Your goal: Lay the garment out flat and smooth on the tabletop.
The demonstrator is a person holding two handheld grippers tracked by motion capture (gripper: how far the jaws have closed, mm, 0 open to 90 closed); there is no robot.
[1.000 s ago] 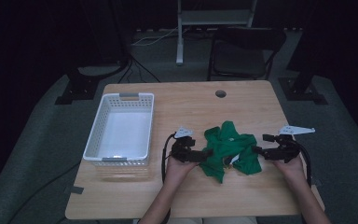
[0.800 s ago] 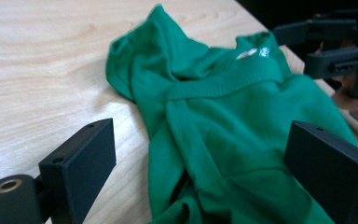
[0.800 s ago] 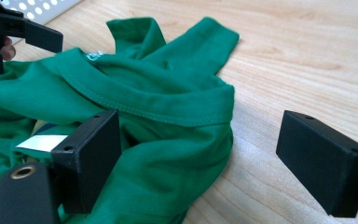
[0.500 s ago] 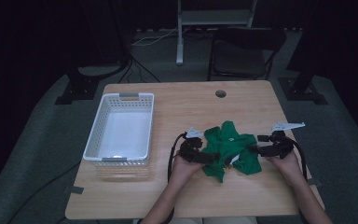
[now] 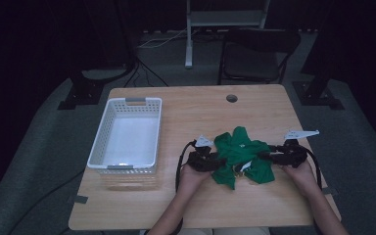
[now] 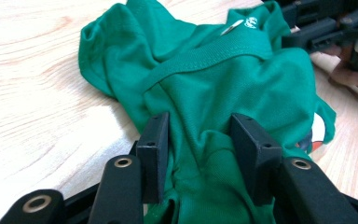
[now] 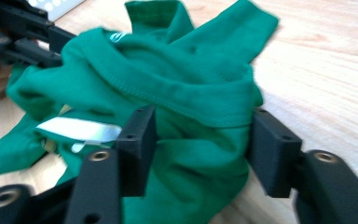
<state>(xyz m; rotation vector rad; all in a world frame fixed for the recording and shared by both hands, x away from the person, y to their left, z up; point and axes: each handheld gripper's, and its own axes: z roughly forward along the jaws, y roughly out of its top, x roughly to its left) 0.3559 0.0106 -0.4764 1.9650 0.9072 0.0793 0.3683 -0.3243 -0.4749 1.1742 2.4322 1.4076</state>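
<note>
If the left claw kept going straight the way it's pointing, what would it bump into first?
The green garment: the left claw stands open with crumpled cloth already bunched between its jaws. Farther along that line sits the right claw, though depth is hard to judge.

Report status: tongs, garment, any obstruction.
Left tongs open, astride green garment. Right tongs open, astride its other side. Basket apart; nothing obstructing.
</note>
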